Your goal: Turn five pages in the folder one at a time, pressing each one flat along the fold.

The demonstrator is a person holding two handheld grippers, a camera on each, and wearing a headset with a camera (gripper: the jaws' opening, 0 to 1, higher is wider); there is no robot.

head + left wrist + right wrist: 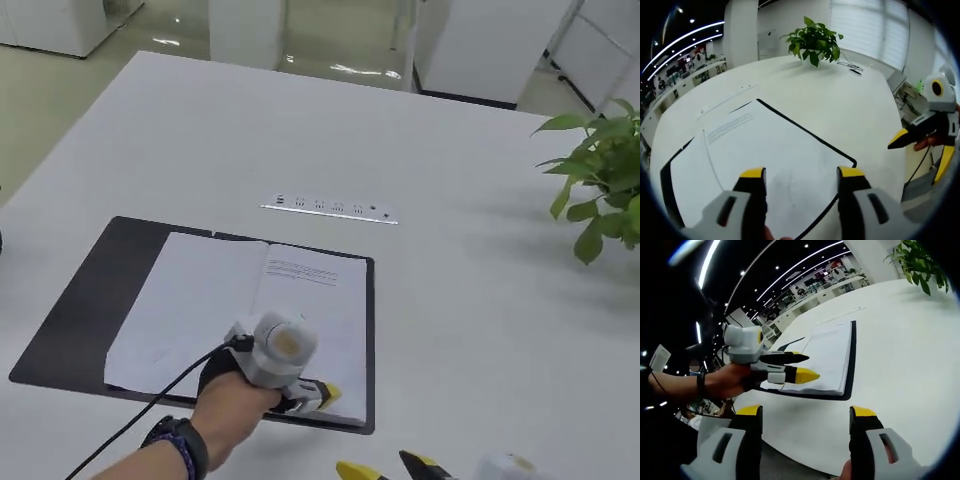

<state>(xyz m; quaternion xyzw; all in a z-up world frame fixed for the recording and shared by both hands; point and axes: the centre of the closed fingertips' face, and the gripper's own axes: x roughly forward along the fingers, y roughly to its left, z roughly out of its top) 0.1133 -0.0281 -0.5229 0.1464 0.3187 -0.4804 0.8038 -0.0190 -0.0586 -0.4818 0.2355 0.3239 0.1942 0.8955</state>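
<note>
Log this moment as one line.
folder open flat | left gripper open, over right page | right gripper open, off folder

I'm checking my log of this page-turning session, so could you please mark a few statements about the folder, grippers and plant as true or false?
1. The folder lies open on the table. True.
2. The left gripper is over the right-hand page. True.
3. The right gripper is shut on a page. False: its jaws are apart and empty, off the folder.
4. The potted plant stands on the folder. False: it stands on the table, well apart from it.
</note>
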